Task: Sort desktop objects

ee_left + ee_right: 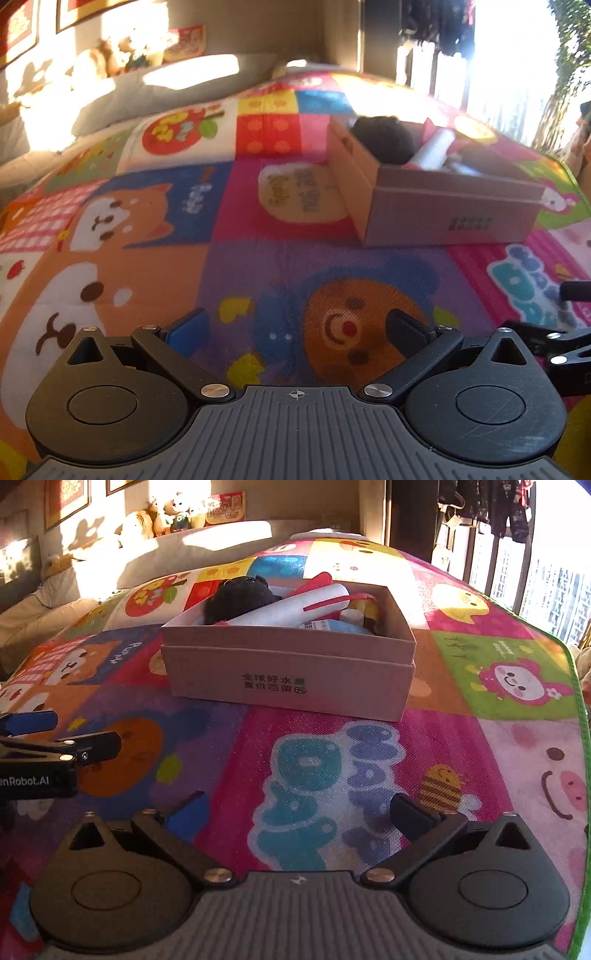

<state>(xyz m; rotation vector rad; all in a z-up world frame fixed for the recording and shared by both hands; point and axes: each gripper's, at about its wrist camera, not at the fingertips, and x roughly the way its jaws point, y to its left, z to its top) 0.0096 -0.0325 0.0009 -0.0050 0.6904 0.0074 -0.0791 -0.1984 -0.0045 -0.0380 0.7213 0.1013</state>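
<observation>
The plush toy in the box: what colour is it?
Black. The plush toy sits at the box's far left end, clearest in the right wrist view.

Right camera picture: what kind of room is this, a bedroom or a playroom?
Probably a bedroom or living room at home. Stuffed toys line a ledge by the wall, a colourful cartoon mat covers the surface, and clothes hang by a sunny window.
</observation>
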